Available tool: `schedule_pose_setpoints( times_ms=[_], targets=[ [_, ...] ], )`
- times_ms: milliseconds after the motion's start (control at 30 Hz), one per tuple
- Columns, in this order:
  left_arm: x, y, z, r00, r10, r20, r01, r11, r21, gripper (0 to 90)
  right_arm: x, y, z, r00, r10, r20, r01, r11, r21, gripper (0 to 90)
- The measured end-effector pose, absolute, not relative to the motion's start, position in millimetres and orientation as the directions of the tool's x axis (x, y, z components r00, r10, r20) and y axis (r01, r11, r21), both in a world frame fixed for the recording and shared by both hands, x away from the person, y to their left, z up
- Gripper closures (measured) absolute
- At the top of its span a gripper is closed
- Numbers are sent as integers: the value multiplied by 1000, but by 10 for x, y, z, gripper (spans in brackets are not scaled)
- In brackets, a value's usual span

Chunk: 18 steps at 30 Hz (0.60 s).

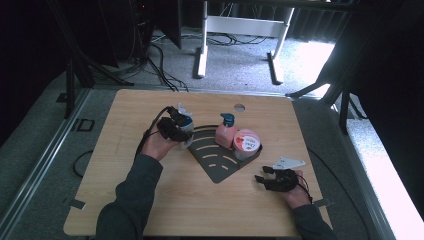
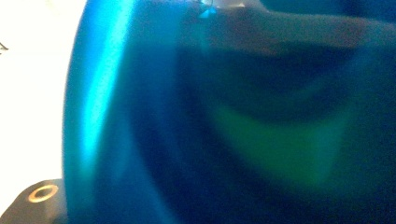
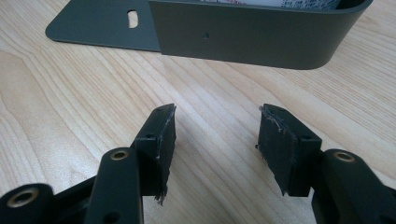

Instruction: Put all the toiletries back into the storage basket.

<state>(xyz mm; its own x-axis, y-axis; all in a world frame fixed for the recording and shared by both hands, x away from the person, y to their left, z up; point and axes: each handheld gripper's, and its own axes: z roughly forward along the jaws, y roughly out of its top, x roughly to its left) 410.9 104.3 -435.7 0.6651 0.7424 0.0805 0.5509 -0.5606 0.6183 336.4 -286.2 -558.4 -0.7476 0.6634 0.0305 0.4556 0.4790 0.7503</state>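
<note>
Blue bottle clamped over wooden table, grey carpet beyond

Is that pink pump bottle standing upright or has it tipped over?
Upright. The pink pump bottle stands on the dark corner rack with its blue pump head on top, beside the round tub.
</note>
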Motion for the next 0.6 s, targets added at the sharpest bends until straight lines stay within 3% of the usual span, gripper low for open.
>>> schedule_pose_setpoints(
  times_ms=[600],
  targets=[
    [4150, 944, -4350, 660, 747, 84, 544, -552, 631, 549, 3363, -2862, -5584, -748, 663, 30, 455, 479, 750, 460]
  ],
)
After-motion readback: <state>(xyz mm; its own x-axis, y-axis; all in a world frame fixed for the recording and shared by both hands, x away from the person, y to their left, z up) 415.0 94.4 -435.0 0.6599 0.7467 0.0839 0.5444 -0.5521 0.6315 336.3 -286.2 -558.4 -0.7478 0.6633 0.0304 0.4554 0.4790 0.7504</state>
